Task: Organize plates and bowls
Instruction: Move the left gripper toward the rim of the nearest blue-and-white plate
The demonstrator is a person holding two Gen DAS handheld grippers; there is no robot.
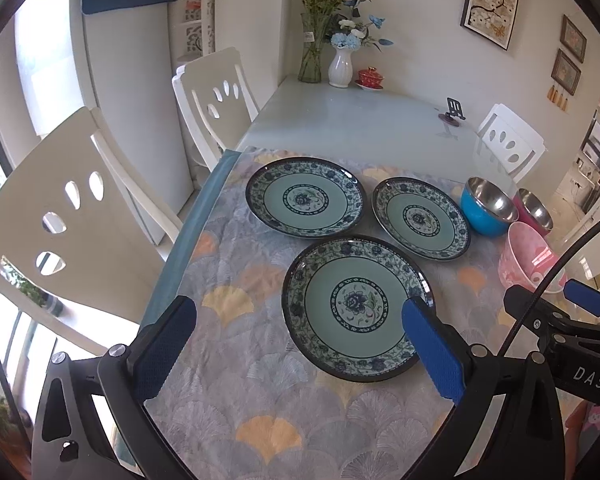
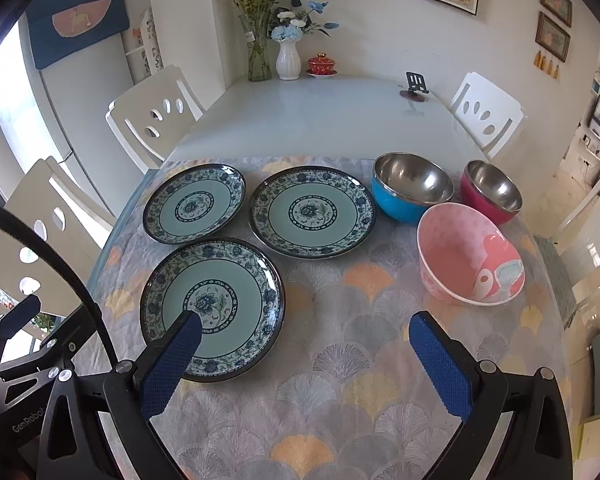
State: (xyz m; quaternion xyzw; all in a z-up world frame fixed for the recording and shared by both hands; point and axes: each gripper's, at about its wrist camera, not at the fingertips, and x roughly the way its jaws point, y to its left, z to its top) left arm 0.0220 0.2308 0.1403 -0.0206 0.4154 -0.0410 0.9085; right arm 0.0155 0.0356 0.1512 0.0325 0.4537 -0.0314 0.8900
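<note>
Three teal floral plates lie apart on the patterned cloth: a near plate [image 1: 358, 308] [image 2: 212, 308], a far left plate [image 1: 305, 198] [image 2: 195, 203] and a far right plate [image 1: 421, 218] [image 2: 313, 213]. A blue steel bowl [image 1: 488, 206] [image 2: 410, 192], a magenta steel bowl [image 1: 534, 210] [image 2: 492, 192] and a pink ceramic bowl [image 1: 528, 258] [image 2: 470, 256] stand to the right. My left gripper [image 1: 300, 320] is open and empty above the near plate's left side. My right gripper [image 2: 306, 336] is open and empty above the cloth between the near plate and the pink bowl.
The patterned cloth [image 2: 340, 400] covers the near end of a pale table [image 2: 320, 120]. Vases [image 2: 288, 60], a red lidded cup [image 2: 321, 65] and a black phone stand [image 2: 416, 86] sit at the far end. White chairs [image 1: 60, 232] [image 2: 486, 112] flank the table.
</note>
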